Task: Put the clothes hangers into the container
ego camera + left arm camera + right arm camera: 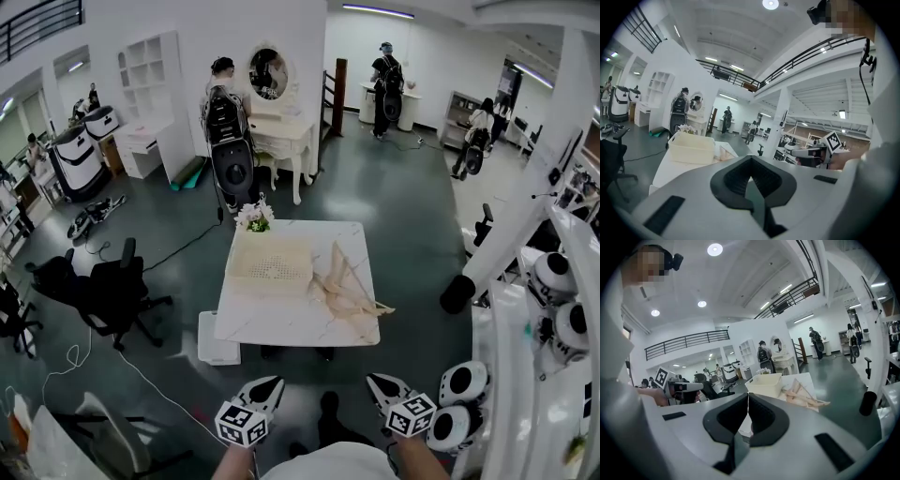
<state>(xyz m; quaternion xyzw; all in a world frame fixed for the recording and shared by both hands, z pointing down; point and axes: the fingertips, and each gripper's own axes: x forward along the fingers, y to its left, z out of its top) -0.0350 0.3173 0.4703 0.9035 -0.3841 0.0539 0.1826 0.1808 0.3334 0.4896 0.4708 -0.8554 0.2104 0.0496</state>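
Left gripper (pixel 272 382), right gripper (pixel 376 380): both pinched shut, empty. Hangers (pixel 345 286) tangled at the table's (pixel 300 326) right edge beside the container (pixel 234 272). Lifting one may drag others off.

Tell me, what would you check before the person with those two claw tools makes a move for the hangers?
1. Open top on the container: ok.
2. The hangers lie on the table beside the container: ok.
3. The left gripper and right gripper are over the table: not ok, both hang short of its near edge.
4. Jaws open for a grasp: not ok, both pairs are shut on nothing.
5. One hanger free to lift alone: cannot tell, they lie heaped.
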